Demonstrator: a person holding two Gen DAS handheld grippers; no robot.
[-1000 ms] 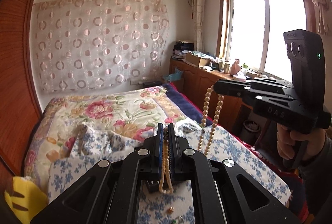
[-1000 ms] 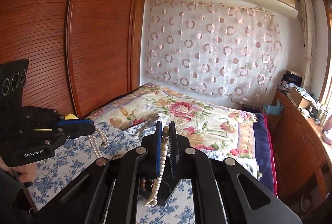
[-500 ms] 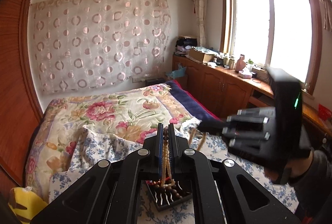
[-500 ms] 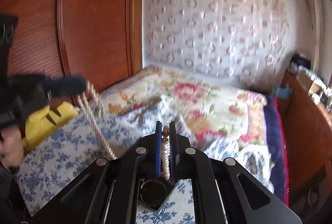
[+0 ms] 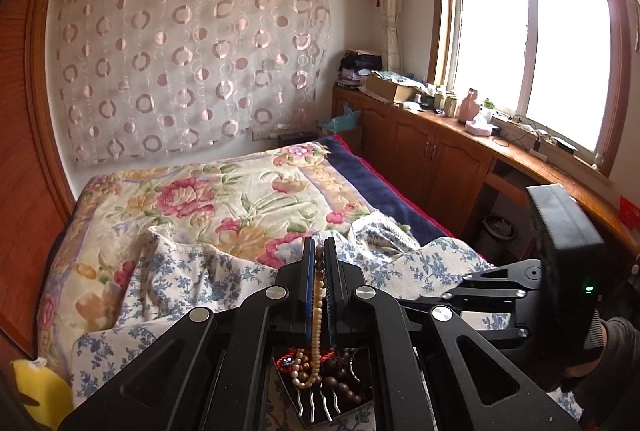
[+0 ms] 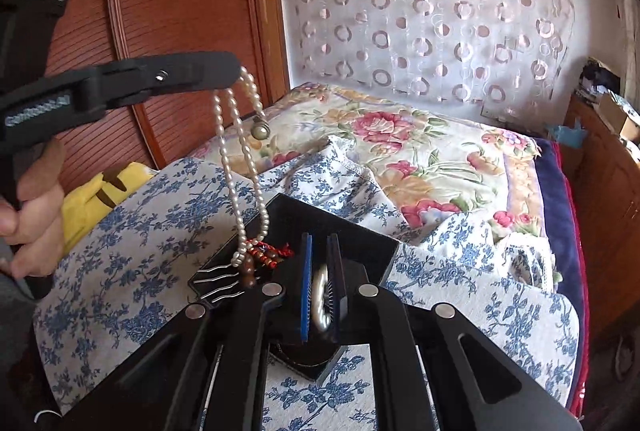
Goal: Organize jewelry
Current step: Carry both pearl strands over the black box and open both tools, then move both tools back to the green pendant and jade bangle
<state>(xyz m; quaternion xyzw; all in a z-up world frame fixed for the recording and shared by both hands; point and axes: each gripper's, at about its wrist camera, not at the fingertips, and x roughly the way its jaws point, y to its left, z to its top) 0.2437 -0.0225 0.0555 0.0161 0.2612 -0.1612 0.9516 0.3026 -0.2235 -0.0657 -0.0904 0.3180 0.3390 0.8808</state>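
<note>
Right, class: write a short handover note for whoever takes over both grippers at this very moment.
Left gripper: jaws shut on the pearl necklace; its lower end hangs down into the black tray on the floral cloth.
Right gripper: jaws shut on a pale beaded piece, blurred, over the tray.
Done: hair comb, red cord and brown beads lie in the tray.
Left: probably lower and release both held pieces into the tray.

A bed (image 6: 448, 135) carries a blue-flowered cloth (image 6: 152, 215); a black tray (image 6: 360, 235) lies on it.
</note>
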